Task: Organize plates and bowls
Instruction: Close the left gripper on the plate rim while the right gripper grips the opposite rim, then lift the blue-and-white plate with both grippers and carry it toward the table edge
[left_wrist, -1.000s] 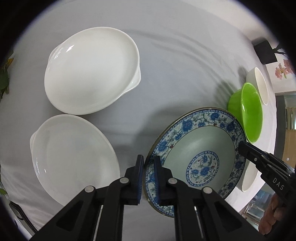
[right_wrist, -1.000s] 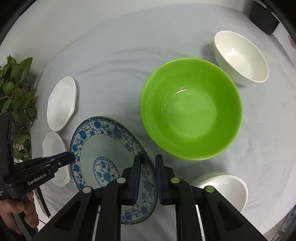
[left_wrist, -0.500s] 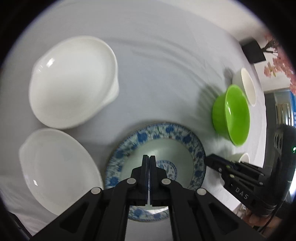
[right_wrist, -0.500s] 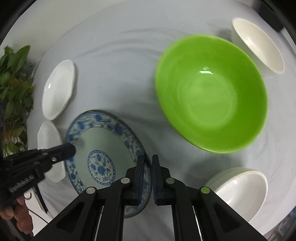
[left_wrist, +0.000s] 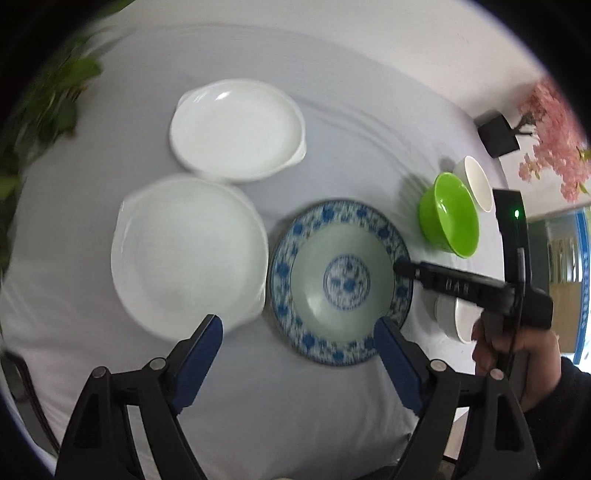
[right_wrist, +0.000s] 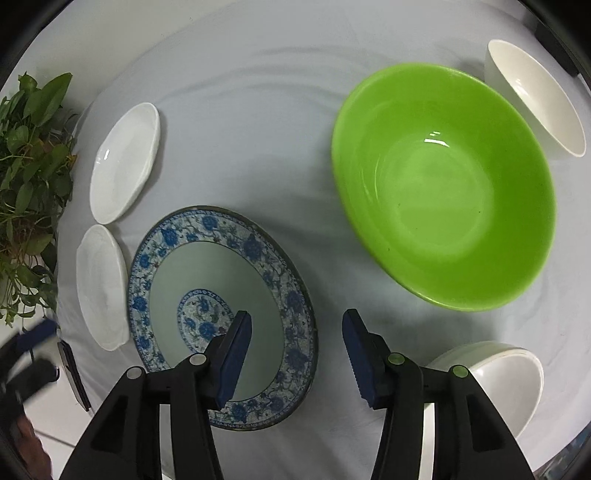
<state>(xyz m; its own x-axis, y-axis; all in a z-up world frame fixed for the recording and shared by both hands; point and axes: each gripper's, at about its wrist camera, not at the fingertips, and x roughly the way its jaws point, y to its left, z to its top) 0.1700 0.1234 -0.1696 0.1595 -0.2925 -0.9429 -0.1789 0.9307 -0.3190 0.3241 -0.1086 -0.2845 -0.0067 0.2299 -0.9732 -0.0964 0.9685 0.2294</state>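
Blue-patterned plate (left_wrist: 341, 282) is laid flat on the tabletop (left_wrist: 332, 110), just beside the two white plates (left_wrist: 188, 254), grouped apart from the green bowl (right_wrist: 443, 184). Both grippers' fingers (right_wrist: 236, 354) have just been opening; nothing is clamped by the left gripper (left_wrist: 299, 343) or the right gripper (right_wrist: 297, 354).

A rumpled white tablecloth (right_wrist: 240, 74) covers the table. At its left edge sits a leafy green potted plant (right_wrist: 29, 166). Off the far right corner stands a pink blossom tree (left_wrist: 550, 136) with a small black box (left_wrist: 496, 134) just beside it. A dark flat phone-like object (right_wrist: 74, 373) lies near the left edge.
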